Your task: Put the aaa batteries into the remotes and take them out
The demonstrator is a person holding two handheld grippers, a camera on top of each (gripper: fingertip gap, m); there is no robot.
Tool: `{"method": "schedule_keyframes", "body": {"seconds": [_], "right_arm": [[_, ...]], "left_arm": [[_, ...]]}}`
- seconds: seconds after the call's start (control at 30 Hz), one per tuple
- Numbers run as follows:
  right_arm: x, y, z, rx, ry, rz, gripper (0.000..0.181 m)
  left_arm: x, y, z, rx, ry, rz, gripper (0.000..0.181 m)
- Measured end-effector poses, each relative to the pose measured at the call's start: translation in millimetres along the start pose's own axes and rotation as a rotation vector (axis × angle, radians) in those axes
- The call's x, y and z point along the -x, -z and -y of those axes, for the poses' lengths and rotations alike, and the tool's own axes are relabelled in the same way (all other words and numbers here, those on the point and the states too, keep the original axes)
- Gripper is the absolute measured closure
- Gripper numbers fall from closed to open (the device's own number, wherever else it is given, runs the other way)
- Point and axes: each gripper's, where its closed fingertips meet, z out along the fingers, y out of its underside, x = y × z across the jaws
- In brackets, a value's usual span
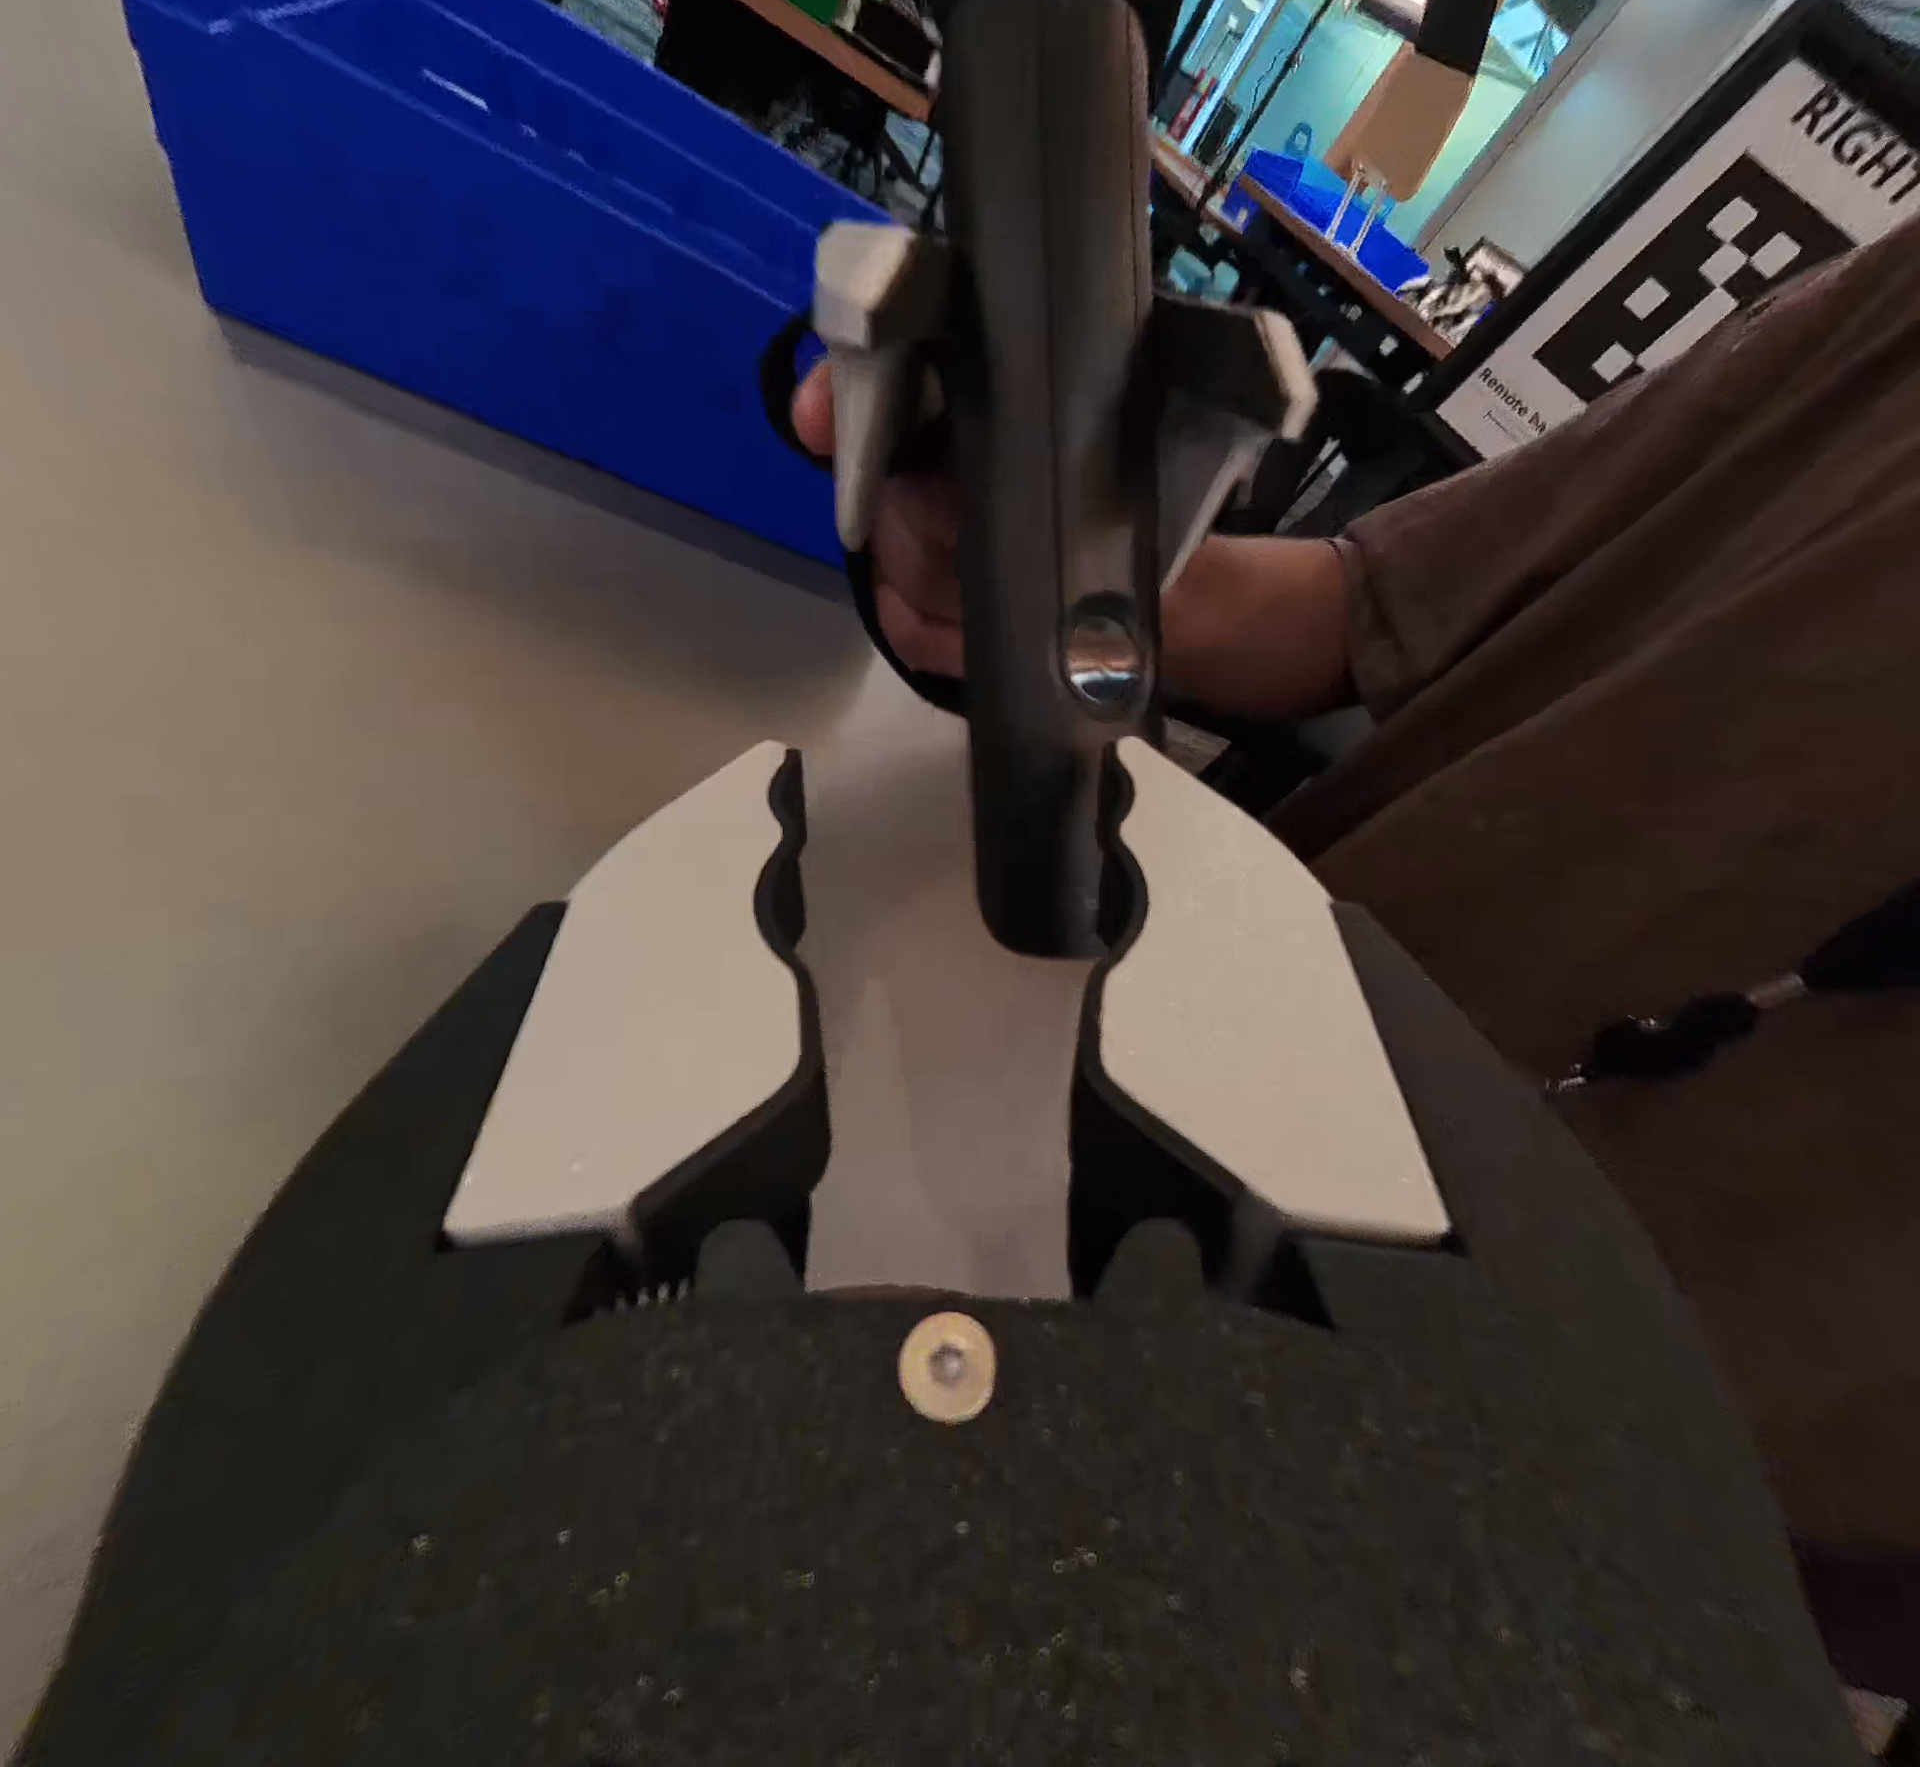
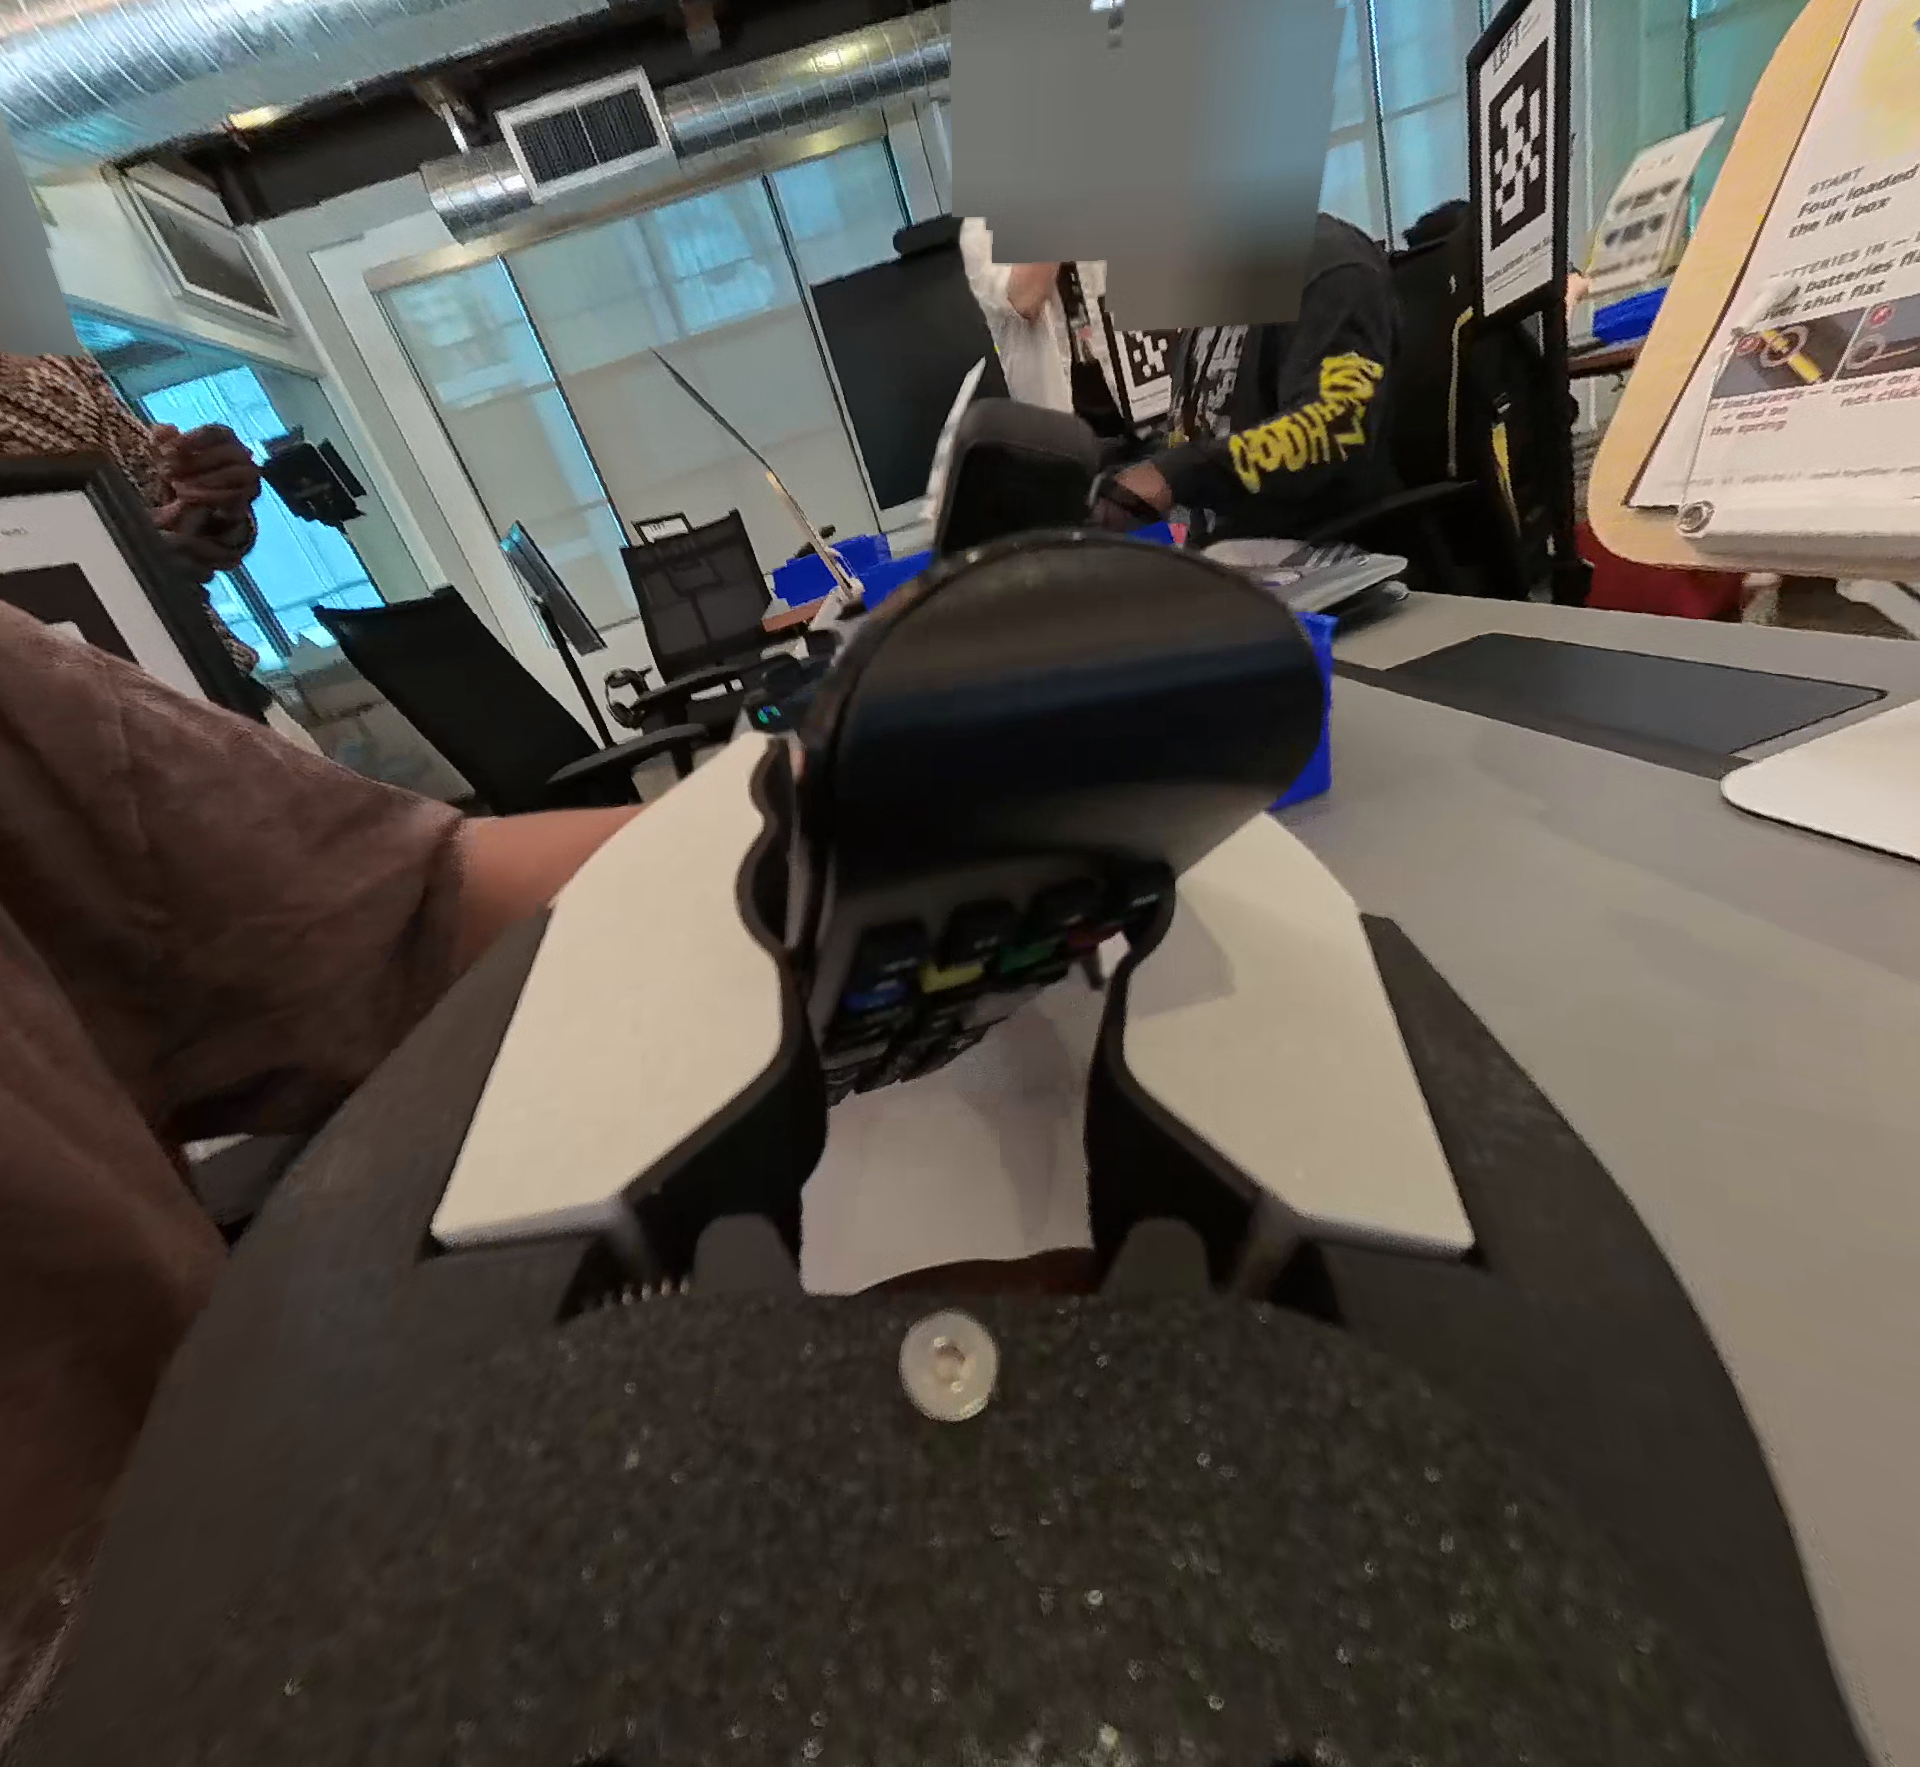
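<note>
A black remote (image 1: pixel 1039 470) is held up off the grey table (image 1: pixel 312 678), with its back towards the left wrist view. My right gripper (image 1: pixel 1049 335) is shut on its middle, one finger on each long side. In the right wrist view the remote (image 2: pixel 1039 709) sits between my right gripper's (image 2: pixel 997 886) fingers, with its coloured buttons facing down. My left gripper (image 1: pixel 951 761) is open. The remote's near end rests in the notch of its right finger (image 1: pixel 1226 938), and its left finger stands clear. No batteries are in view.
A blue bin (image 1: pixel 468 263) stands on the table at the far left, and it also shows behind the remote in the right wrist view (image 2: pixel 1311 730). A black mat (image 2: pixel 1621 689), a white stand base (image 2: pixel 1829 792) and an instruction sheet (image 2: pixel 1808 315) are on the right. People sit beyond the table. One gripper's finger ends stand about 6 centimetres off the other's.
</note>
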Motion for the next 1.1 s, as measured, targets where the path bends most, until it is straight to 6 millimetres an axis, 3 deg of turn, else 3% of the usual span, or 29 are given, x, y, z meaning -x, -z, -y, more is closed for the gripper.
{"method": "schedule_keyframes", "body": {"seconds": [0.17, 0.33, 0.47, 0.73, 1.1], "right_arm": [[3, -2, -1, -0.041, 0.009, 0.027, 0.120], [-1, -3, -1, -0.050, 0.014, 0.020, 0.120], [-3, -4, 3, -0.065, 0.014, 0.024, 0.120], [-3, -6, 2, -0.055, 0.022, 0.029, 0.120], [-5, -4, -4, -0.061, 0.061, 0.016, 0.121]], "left_arm": [[-14, -1, 18, -0.134, 0.157, -0.290, 0.132], [-18, -10, 16, -0.143, 0.208, -0.376, 0.140], [-16, -16, 7, -0.080, 0.204, -0.375, 0.151], [-14, -16, 5, -0.027, 0.292, -0.425, 0.154], [-10, -17, 3, 0.011, 0.331, -0.345, 0.155]]}}
